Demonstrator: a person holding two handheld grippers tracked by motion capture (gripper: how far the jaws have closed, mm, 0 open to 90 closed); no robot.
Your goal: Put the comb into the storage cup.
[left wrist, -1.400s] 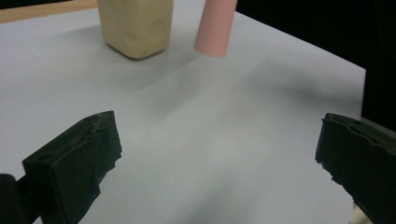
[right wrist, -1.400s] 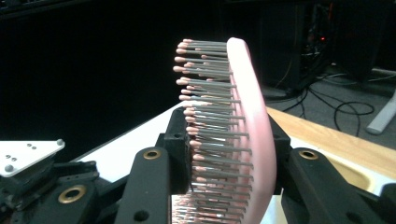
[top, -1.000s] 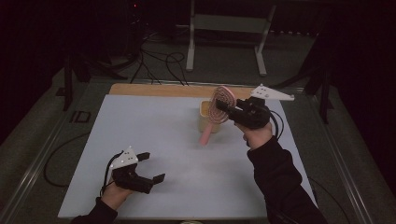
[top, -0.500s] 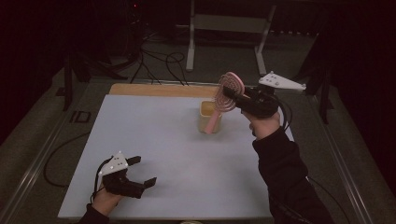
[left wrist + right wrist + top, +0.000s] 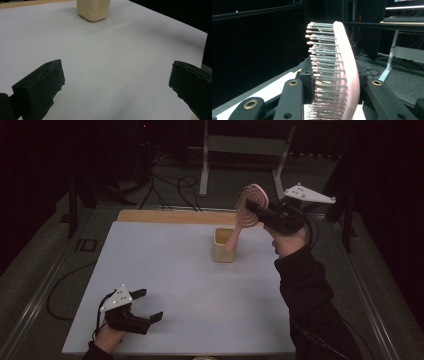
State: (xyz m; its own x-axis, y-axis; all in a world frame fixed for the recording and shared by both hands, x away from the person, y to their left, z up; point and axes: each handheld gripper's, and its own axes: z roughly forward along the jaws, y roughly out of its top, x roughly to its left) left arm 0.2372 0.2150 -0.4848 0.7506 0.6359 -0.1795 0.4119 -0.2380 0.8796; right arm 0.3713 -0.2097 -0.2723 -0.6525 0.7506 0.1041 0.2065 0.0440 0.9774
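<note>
Pink hairbrush (image 5: 245, 215) is clamped in our right gripper (image 5: 260, 210), handle tip over the cream cup (image 5: 222, 251) at the far right. Our left gripper (image 5: 145, 306) gapes wide, holding nothing, near left.

The hairbrush (image 5: 347, 75) looks like smooth pink plastic with a soft sheen, its thin grey bristles tipped pale. Below it, the cream cup (image 5: 223, 246) seems matt plastic. The table (image 5: 165, 280) under the cup is flat, matt white, edged behind by bare wood.
</note>
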